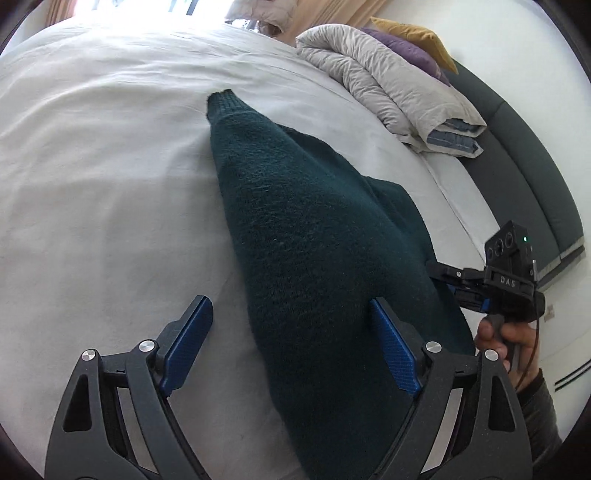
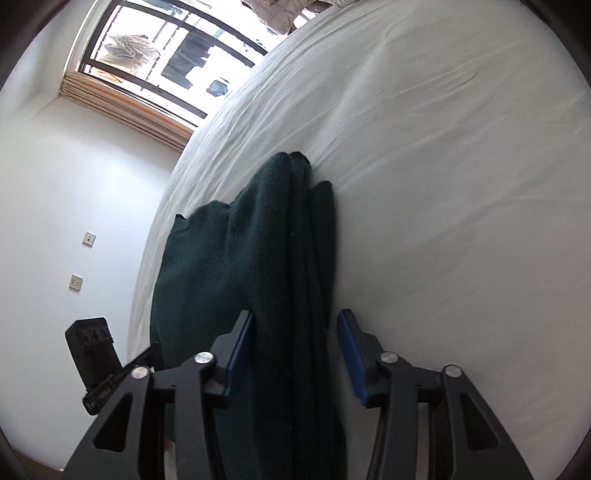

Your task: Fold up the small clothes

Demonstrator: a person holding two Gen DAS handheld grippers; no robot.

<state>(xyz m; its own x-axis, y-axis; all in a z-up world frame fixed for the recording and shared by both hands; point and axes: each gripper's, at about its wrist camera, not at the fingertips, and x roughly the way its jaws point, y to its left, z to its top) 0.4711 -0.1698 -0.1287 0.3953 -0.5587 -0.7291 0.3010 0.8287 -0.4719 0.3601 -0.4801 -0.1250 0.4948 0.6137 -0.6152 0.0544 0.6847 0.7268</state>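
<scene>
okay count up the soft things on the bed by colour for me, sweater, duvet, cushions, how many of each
Dark green: 1, the sweater
Grey: 1, the folded duvet
Purple: 1, a cushion
Mustard yellow: 1, a cushion
Total: 4

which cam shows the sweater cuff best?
Left wrist: the green sweater's ribbed cuff lies unobstructed on the white bed. Right wrist shows only bunched sweater folds; no clear cuff.
</scene>
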